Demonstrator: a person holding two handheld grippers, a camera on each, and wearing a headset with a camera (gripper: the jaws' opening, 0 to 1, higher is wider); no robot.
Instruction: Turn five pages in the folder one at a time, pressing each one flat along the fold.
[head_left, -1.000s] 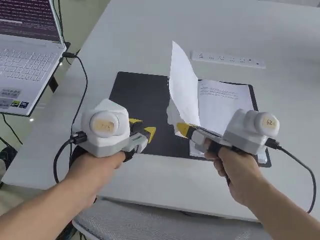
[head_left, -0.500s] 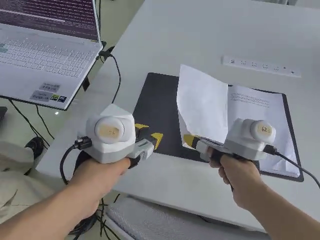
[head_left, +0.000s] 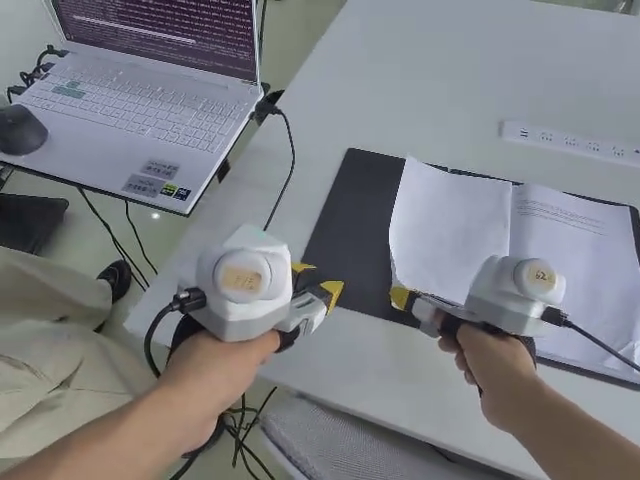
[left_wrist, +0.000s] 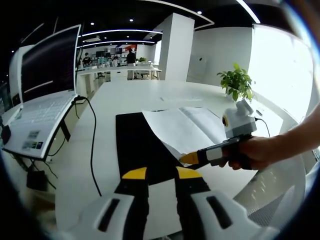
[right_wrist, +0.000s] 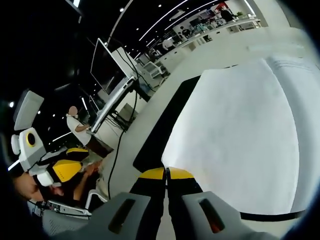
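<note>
Folder (head_left: 345, 225): black, lay open at the tabletop's (head_left: 430, 70) near edge. Page (head_left: 450, 230): lifted, curving above the fold, its lower corner pinched in the closed right gripper (head_left: 402, 298). Left gripper (head_left: 330, 292): jaws narrowly parted, holding nothing, poised over the near edge beside the folder's left cover. Laptop (head_left: 140, 110): beyond the left edge.

Folder (head_left: 345, 215): one was counted.
Lifted page (head_left: 450, 235): one.
Grippers: two, left gripper (head_left: 330, 293) and right gripper (head_left: 402, 298).
Laptop (head_left: 140, 110): one.
Mouse (head_left: 20, 128): one.
Power strip (head_left: 570, 142): one.
</note>
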